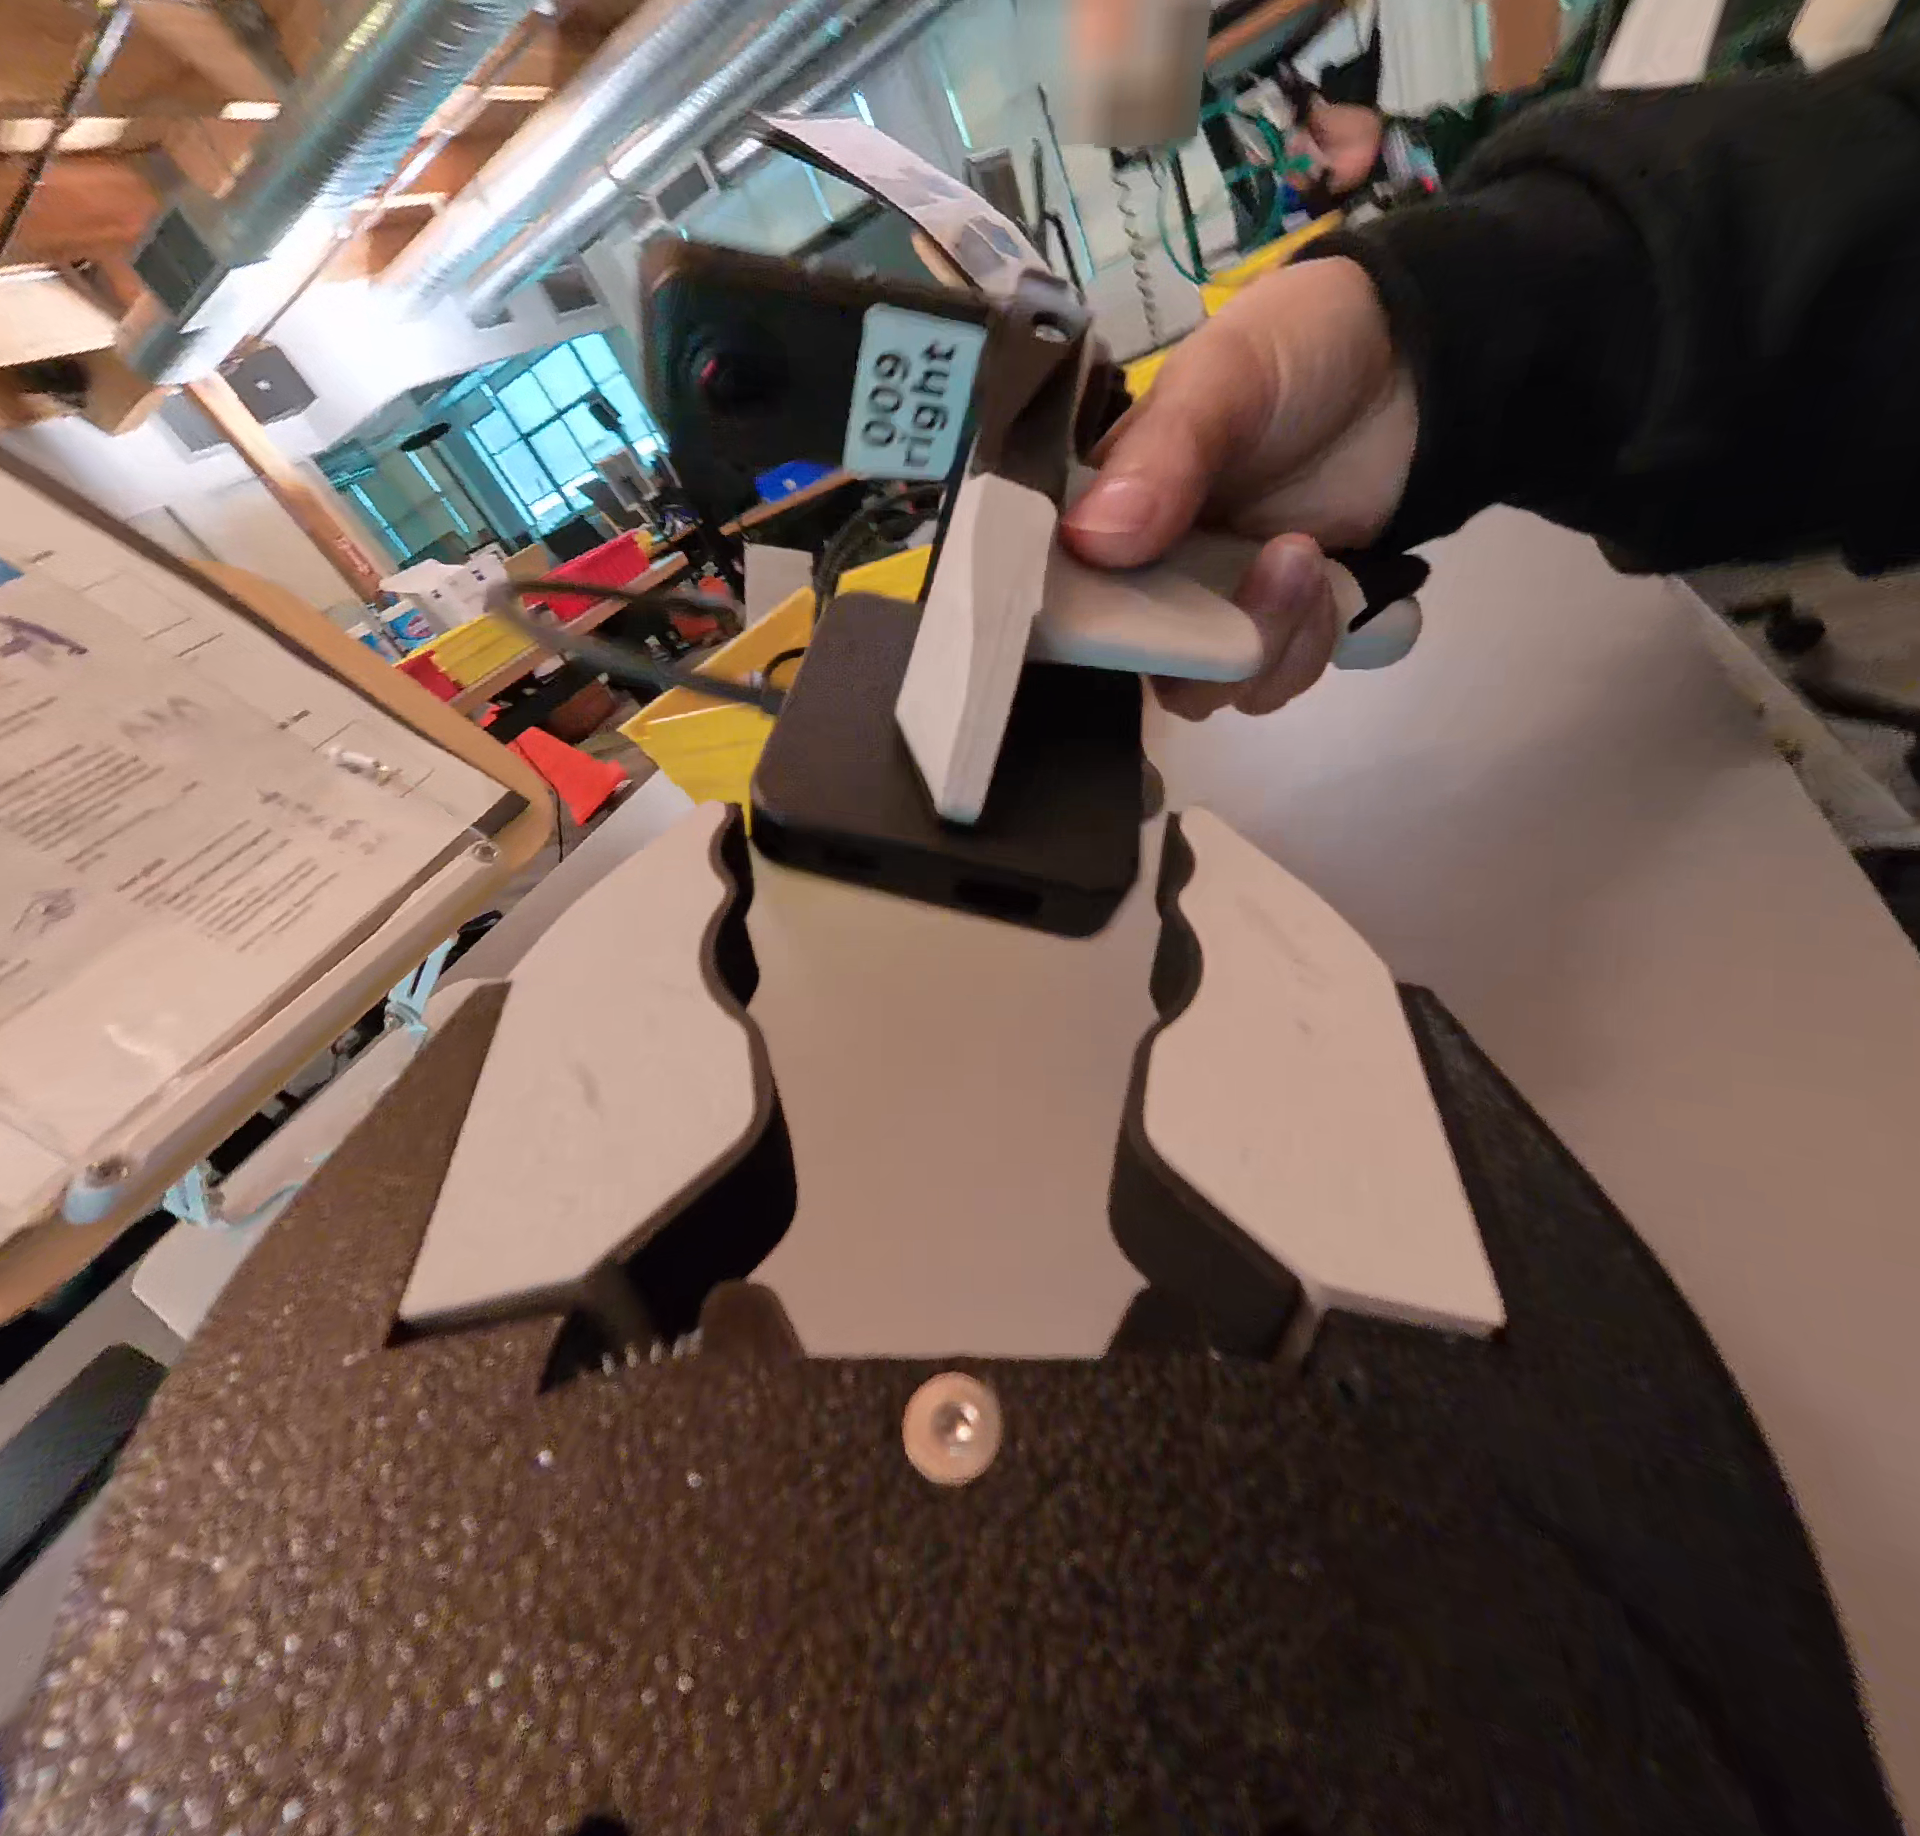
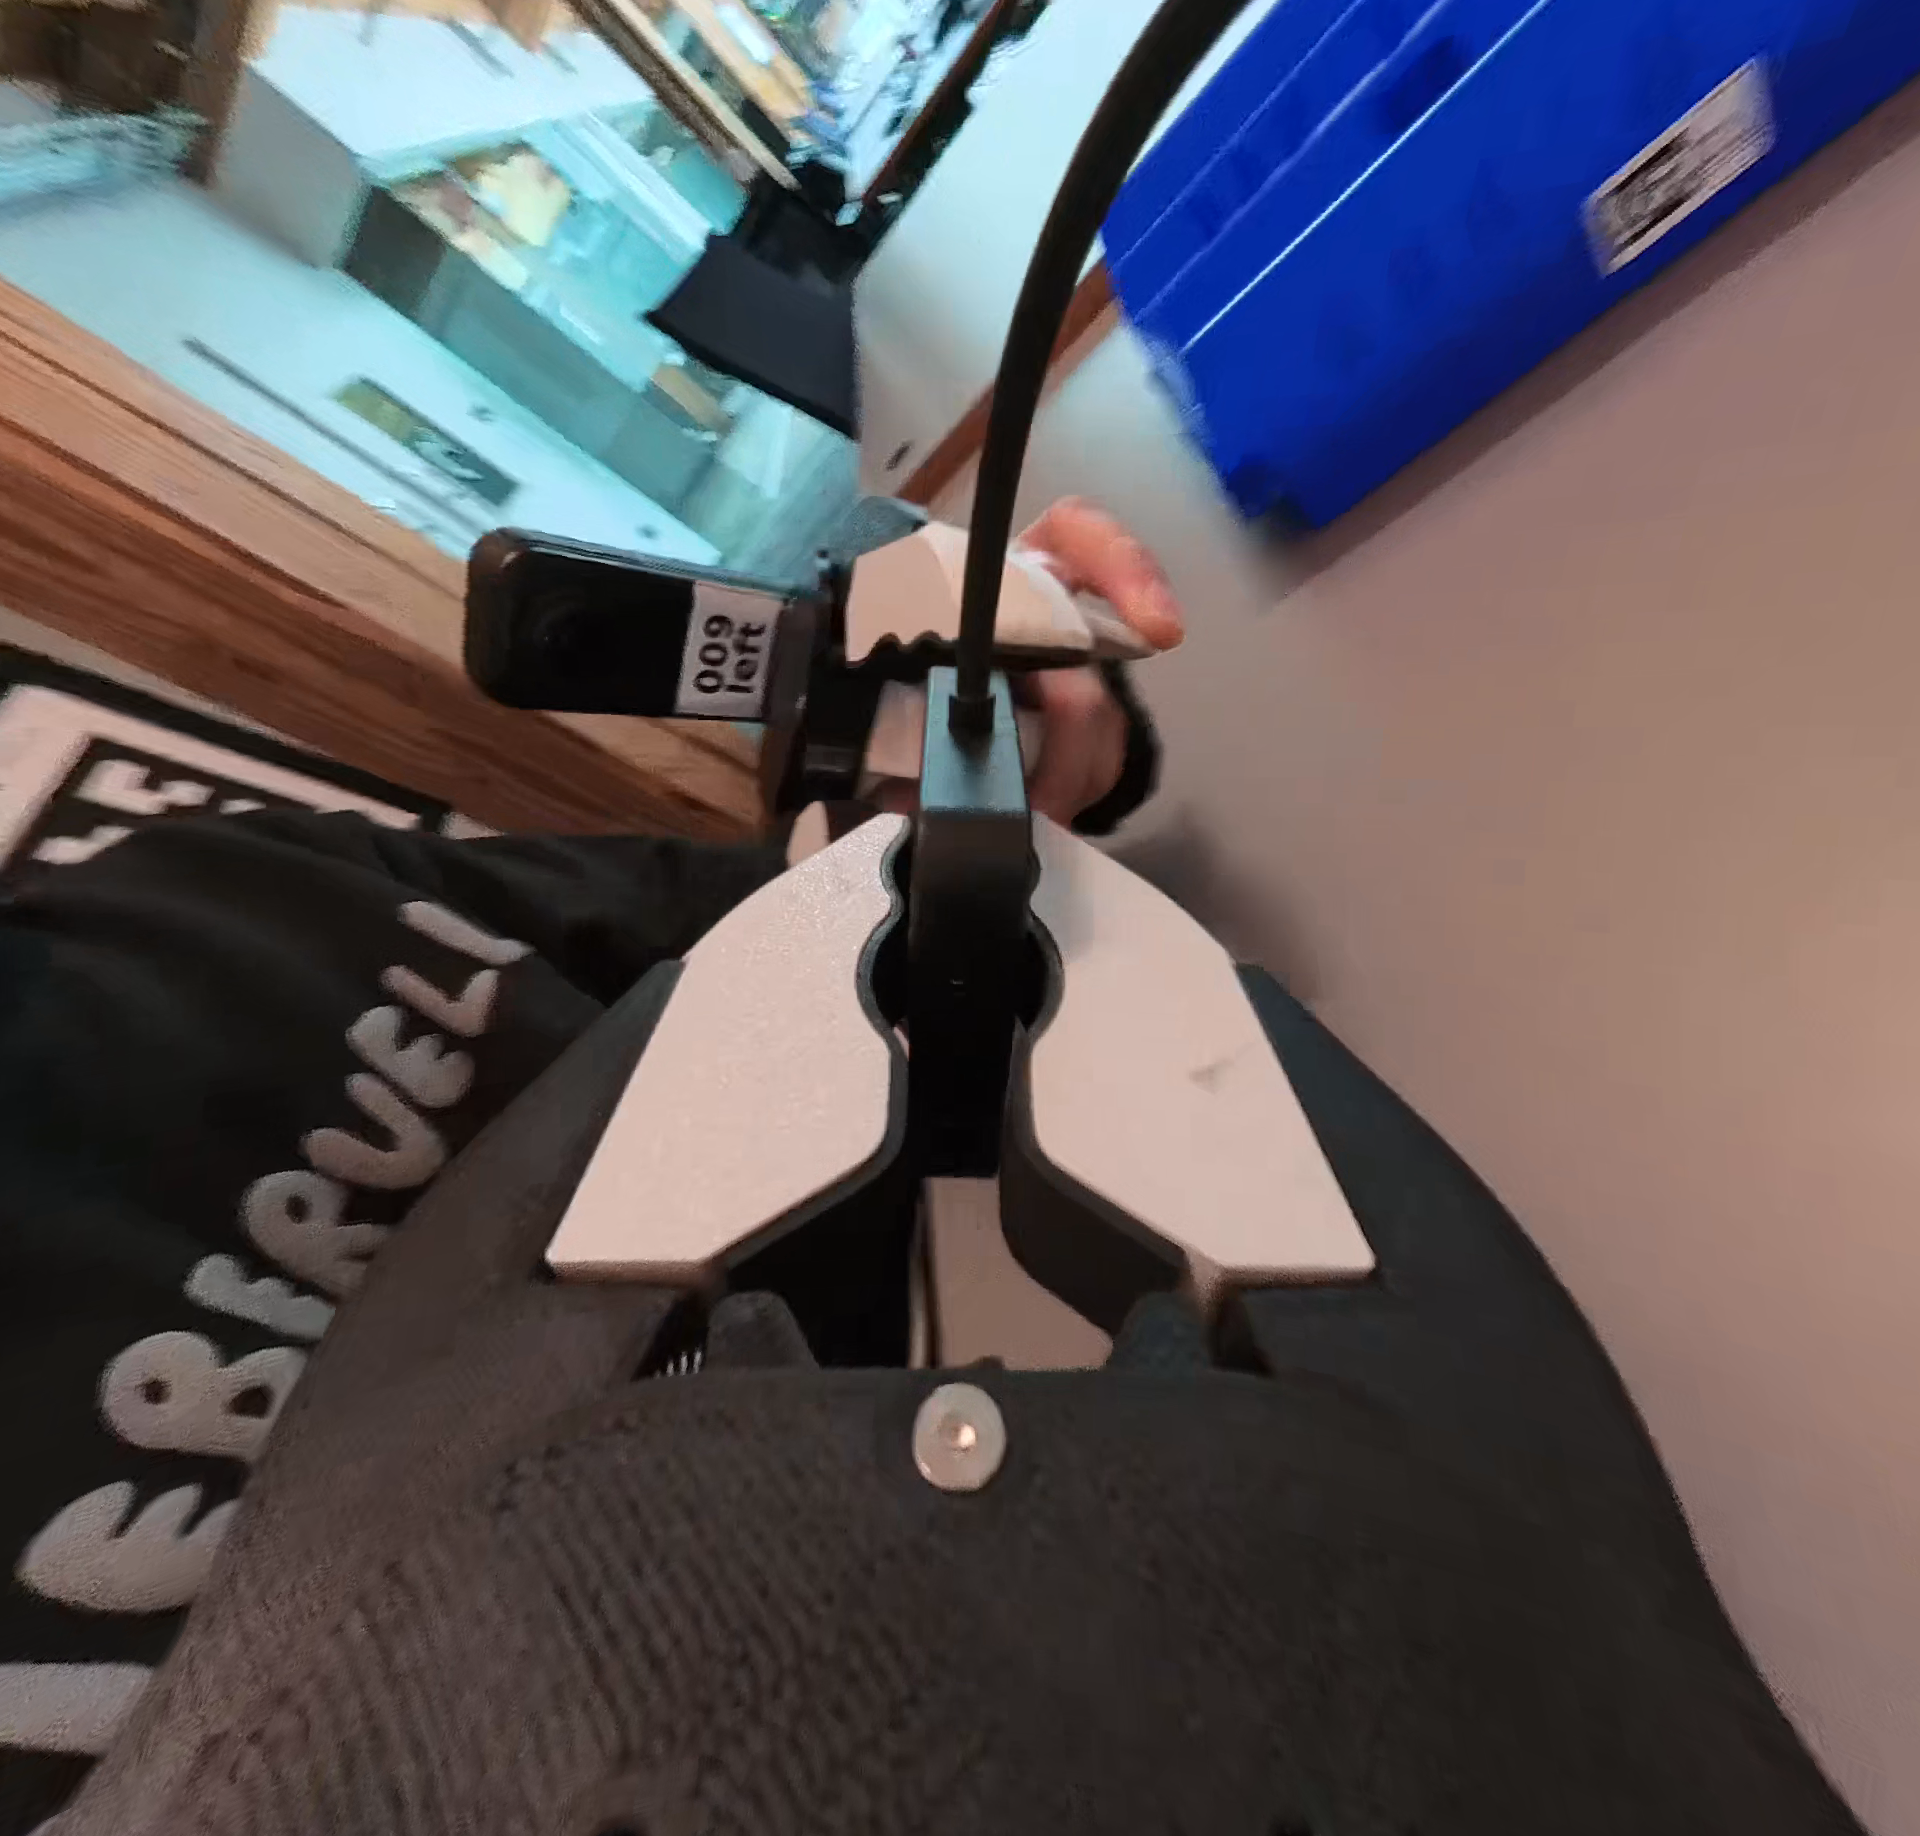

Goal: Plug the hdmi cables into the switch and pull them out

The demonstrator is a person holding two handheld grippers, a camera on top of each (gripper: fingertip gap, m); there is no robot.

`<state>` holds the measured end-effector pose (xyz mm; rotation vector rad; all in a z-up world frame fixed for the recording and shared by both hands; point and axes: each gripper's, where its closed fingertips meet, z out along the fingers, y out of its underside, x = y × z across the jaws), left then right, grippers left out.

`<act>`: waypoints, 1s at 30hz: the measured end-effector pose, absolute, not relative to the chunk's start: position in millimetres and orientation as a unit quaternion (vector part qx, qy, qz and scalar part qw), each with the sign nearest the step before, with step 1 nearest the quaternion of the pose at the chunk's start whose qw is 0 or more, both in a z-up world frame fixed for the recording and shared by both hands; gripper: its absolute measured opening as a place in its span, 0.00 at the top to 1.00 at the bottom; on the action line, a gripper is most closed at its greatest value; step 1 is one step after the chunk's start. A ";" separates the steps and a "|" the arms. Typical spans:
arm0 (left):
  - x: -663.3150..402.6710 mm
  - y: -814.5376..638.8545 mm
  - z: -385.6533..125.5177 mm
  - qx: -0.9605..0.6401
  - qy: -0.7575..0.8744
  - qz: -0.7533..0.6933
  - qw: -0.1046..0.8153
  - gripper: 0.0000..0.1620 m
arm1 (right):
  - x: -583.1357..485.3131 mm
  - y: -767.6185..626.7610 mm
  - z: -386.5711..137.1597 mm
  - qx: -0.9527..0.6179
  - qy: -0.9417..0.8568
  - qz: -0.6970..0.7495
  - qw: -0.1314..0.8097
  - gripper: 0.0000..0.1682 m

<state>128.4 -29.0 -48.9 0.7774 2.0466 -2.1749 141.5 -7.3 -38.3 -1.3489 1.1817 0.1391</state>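
The black switch box (image 1: 883, 747) is held above the white table. My right gripper (image 2: 966, 841) is shut on it and sees it edge-on (image 2: 966, 913). In the left wrist view the right gripper (image 1: 966, 799) clamps the box, with one white finger (image 1: 977, 664) across its top. Two empty ports (image 1: 997, 898) face my left gripper (image 1: 945, 830), which is open and empty, its tips just short of the box. A black cable (image 2: 1029, 332) leaves the far end of the switch and also shows in the left wrist view (image 1: 644, 659). The left gripper (image 2: 894, 690) shows beyond the switch.
A blue bin (image 2: 1455, 207) stands on the white table (image 1: 1455, 851). A framed board with printed sheets (image 1: 208, 851) leans at the left. Yellow and red bins (image 1: 717, 726) lie beyond the table. A hand and dark sleeve (image 1: 1558, 352) hold the right gripper.
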 end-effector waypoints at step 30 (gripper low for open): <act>150.9 -34.8 -97.8 0.210 0.739 -0.637 -0.055 0.57 | 93.5 -489.3 -75.5 -0.723 0.641 -0.205 -0.158 0.62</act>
